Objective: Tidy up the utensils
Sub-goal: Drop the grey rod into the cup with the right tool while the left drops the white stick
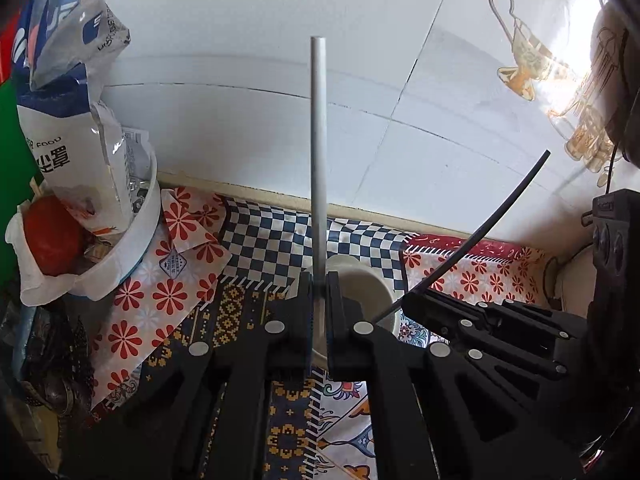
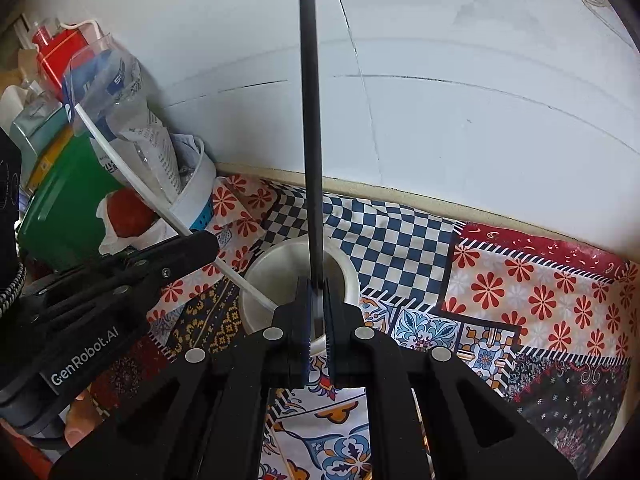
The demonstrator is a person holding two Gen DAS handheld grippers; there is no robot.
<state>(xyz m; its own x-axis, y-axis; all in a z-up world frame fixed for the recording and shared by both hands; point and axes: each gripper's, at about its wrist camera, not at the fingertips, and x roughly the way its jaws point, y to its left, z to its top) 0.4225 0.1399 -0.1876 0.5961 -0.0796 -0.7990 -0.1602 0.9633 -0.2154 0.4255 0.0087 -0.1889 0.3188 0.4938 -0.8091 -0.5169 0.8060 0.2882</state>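
Patterned tablecloth point(image 2: 520, 292), white tiled wall point(image 2: 440, 128), food bag point(image 1: 76, 128), tomato point(image 1: 52, 234), green box point(image 2: 60, 200)

A home kitchen corner: tiled wall point(image 1: 248, 128), patterned tablecloth point(image 2: 520, 292), food bag point(image 1: 80, 128), tomato point(image 1: 50, 234)

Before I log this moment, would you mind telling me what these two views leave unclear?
- Lower end of the white stick: left wrist view, hidden between the left gripper fingers.
- Lower end of the black stick: right wrist view, hidden by the right gripper.
- Inside of the cup: both views, blocked by the grippers.
- Print on the bag: crumpled, partly cut off.
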